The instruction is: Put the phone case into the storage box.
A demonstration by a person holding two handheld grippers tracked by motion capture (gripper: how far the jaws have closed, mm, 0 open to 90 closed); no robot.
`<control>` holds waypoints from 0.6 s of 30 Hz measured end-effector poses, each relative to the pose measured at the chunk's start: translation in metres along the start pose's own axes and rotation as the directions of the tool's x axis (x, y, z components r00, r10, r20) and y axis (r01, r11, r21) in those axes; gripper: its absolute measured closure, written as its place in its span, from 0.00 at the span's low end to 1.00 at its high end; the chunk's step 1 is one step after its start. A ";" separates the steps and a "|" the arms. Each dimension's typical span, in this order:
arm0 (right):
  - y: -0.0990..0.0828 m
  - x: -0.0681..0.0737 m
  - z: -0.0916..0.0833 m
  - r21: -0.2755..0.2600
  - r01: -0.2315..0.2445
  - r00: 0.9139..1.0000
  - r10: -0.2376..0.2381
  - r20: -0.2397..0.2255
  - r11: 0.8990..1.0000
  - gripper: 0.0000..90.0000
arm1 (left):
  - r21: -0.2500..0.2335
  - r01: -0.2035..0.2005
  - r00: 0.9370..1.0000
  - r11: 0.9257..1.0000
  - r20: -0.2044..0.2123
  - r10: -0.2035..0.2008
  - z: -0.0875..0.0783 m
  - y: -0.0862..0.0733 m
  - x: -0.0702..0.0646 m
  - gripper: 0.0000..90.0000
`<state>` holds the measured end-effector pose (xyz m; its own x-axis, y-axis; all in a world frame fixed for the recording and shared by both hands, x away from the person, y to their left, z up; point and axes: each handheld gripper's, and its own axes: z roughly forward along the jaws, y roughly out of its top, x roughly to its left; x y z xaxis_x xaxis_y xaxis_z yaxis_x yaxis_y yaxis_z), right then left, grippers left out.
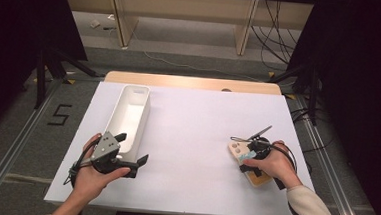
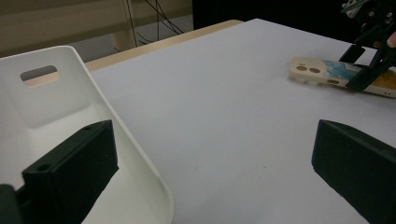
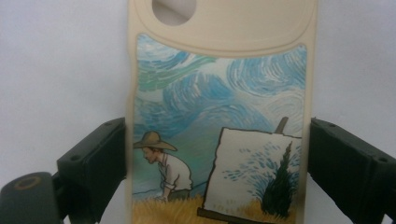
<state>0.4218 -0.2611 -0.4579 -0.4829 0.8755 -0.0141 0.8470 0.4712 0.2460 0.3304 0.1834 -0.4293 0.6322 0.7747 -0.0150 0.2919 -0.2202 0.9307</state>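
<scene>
**A white-topped table in a dim, cable-strewn workspace**

The white table top (image 1: 193,117) sits on a pale wooden desk (image 1: 192,82). Beyond it lies grey floor (image 1: 182,42) with loose cables (image 1: 275,32) and light wooden furniture legs (image 1: 123,18). Black curtains (image 1: 13,26) darken both sides. A black "5" mark (image 1: 59,114) sits on the floor at left, beside a metal rail (image 1: 10,151).

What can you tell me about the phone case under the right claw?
The phone case is cream-coloured with a rounded rim and camera cut-outs at one end; it looks like plastic. Its back bears a painted picture: swirling blue sky, a man in a straw hat, an easel with a canvas, yellow grass. It lies flat, picture side up, on the white table near the right edge. The right claw straddles it, one jaw at each long side, close against the edges; whether it is clamped I cannot tell.
</scene>
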 end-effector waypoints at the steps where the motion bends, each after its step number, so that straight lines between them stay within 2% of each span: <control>1: 0.000 0.000 0.000 -0.002 -0.001 1.000 0.001 -0.002 1.000 0.12 | -0.001 0.001 1.000 1.000 0.000 -0.001 0.000 0.000 0.000 0.00; 18: 0.001 0.003 -0.010 -0.053 0.005 1.000 -0.005 -0.010 0.999 0.12 | 0.000 0.003 1.000 1.000 0.000 -0.003 0.000 0.000 0.000 0.00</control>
<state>0.4193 -0.2590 -0.4484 -0.4897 0.8719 -0.0061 0.8315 0.4691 0.2974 0.3304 0.1835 -0.4294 0.6313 0.7753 -0.0177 0.2938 -0.2180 0.9307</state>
